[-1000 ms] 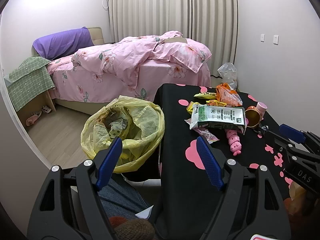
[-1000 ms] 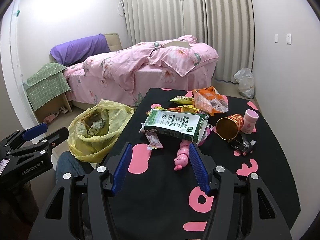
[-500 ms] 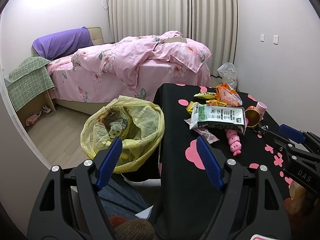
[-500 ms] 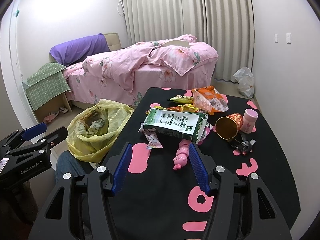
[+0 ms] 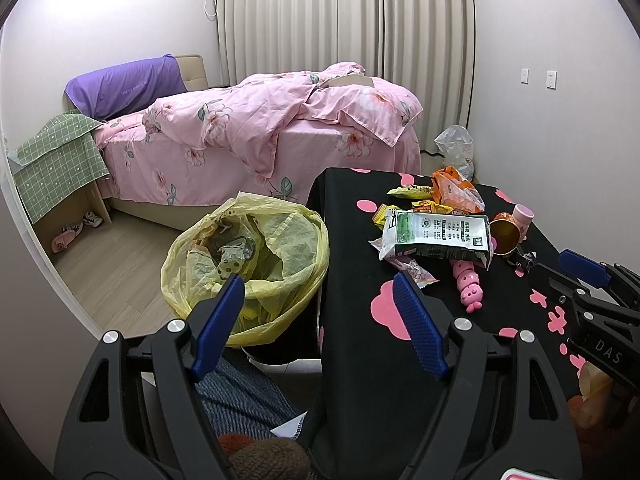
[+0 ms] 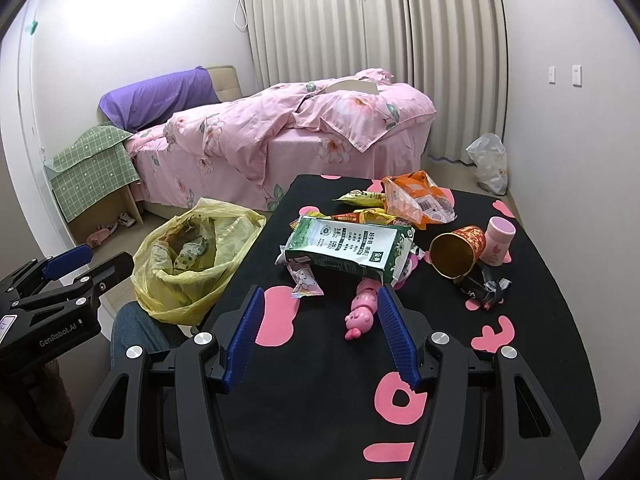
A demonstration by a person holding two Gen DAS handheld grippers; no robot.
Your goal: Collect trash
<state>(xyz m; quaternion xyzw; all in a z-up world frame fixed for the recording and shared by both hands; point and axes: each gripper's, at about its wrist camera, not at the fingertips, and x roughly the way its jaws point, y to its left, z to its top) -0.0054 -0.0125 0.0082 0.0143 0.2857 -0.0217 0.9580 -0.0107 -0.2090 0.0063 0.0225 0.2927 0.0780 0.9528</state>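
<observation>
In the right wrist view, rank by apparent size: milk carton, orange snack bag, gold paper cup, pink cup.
1. milk carton
2. orange snack bag, though it lies farther off
3. gold paper cup
4. pink cup, close to the gold cup; ranking is unsure.

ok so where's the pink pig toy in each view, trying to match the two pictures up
Left wrist view: pink pig toy lies right of centre on the black table, just below the milk carton.
Right wrist view: the toy sits near the centre, between the tips of the open right tongs.
Shared landmark: the yellow trash bag left of the table.
</observation>
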